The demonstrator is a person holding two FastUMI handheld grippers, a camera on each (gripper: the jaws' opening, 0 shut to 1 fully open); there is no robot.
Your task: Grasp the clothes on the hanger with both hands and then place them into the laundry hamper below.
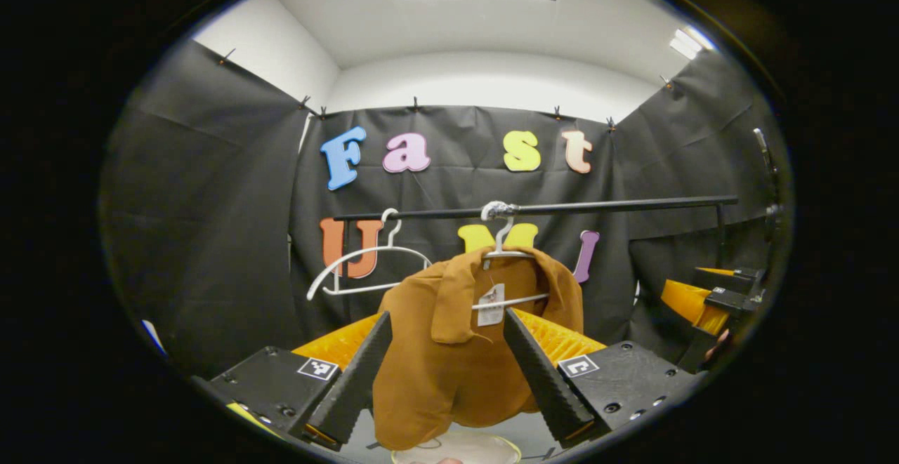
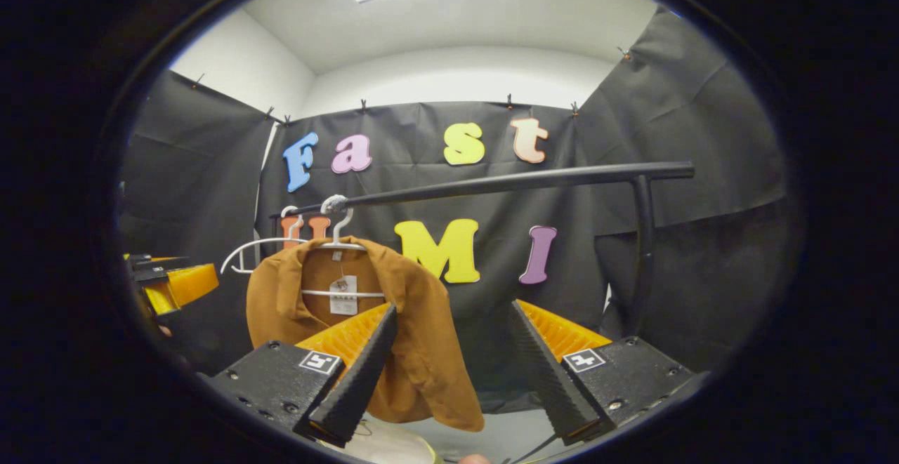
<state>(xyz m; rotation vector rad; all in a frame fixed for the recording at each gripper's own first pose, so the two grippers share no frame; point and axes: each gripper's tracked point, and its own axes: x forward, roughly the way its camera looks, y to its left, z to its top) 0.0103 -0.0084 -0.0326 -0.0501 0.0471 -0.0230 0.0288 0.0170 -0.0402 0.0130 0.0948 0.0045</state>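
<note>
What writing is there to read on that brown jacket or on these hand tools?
White tag on the brown jacket: print too small to read.
Square markers on the left gripper: black-and-white patterns, no words.

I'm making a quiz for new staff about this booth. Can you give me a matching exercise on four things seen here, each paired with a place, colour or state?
Things:
1. shirt
2. empty hanger
3. rail
4. left gripper

Descriptions:
A. black, runs across the booth
B. brown, draped on a white hanger
C. open, fingers spread in front of the shirt
D. white, hangs bare beside the shirt

Pairs: 1-B, 2-D, 3-A, 4-C
</note>
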